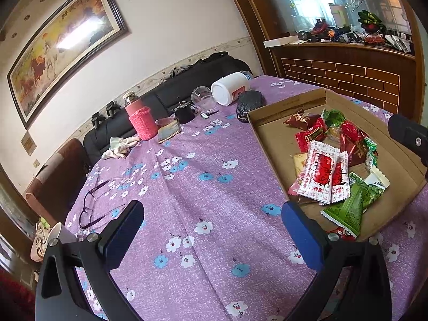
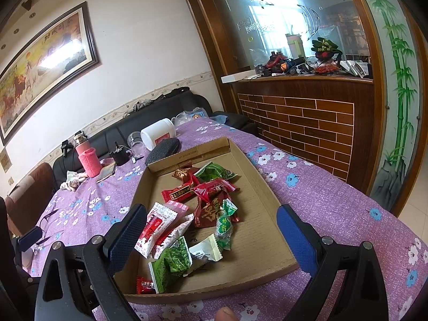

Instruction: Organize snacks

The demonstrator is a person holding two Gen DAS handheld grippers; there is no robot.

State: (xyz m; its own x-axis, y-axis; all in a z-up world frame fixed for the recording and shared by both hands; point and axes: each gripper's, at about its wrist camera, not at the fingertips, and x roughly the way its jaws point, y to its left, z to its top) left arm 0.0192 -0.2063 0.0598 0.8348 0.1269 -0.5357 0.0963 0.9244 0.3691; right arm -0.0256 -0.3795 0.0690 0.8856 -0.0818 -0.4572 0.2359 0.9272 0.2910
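Right claw (image 2: pixel 211 230) gapes empty above mixed snack packets (image 2: pixel 187 222) heaped inside the shallow cardboard tray (image 2: pixel 256 176); left claw (image 1: pixel 212 230), likewise spread, hovers over purple cloth beside it.

A home living room, by the looks: framed horse painting (image 1: pixel 64 42) upper left on the wall, black sofa (image 1: pixel 171 91) behind a table under a purple floral cloth (image 1: pixel 203 182), cluttered wooden counter (image 2: pixel 297 80) with glass partition upper right, bamboo mural (image 2: pixel 401 80) at far right.
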